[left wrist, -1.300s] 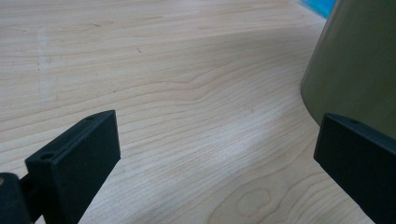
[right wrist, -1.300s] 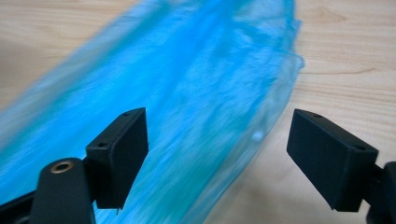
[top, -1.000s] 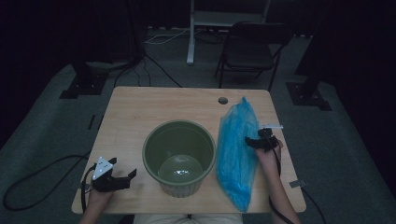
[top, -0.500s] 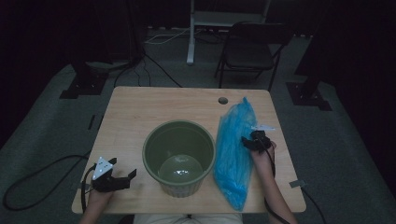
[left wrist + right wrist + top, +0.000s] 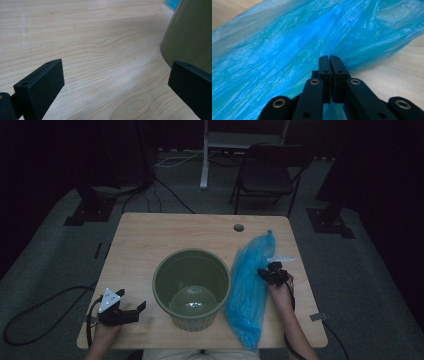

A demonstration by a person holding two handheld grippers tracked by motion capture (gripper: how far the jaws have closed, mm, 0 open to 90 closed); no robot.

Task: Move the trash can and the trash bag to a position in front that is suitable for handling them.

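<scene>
On the right side of the counter (image 5: 150, 240), a blue plastic bag (image 5: 250, 285) lies stretched out flat just beside the green bin (image 5: 191, 287), which stands empty and unlined in the middle. The right hand-held gripper (image 5: 329, 61) has its jaws pressed together at the bag's edge, apparently pinching the film. The left hand-held gripper (image 5: 139, 308) rests near the bin, jaws wide apart. Judging from this, the job, probably lining the bin, has barely begun: lifting, opening and fitting remain.
</scene>
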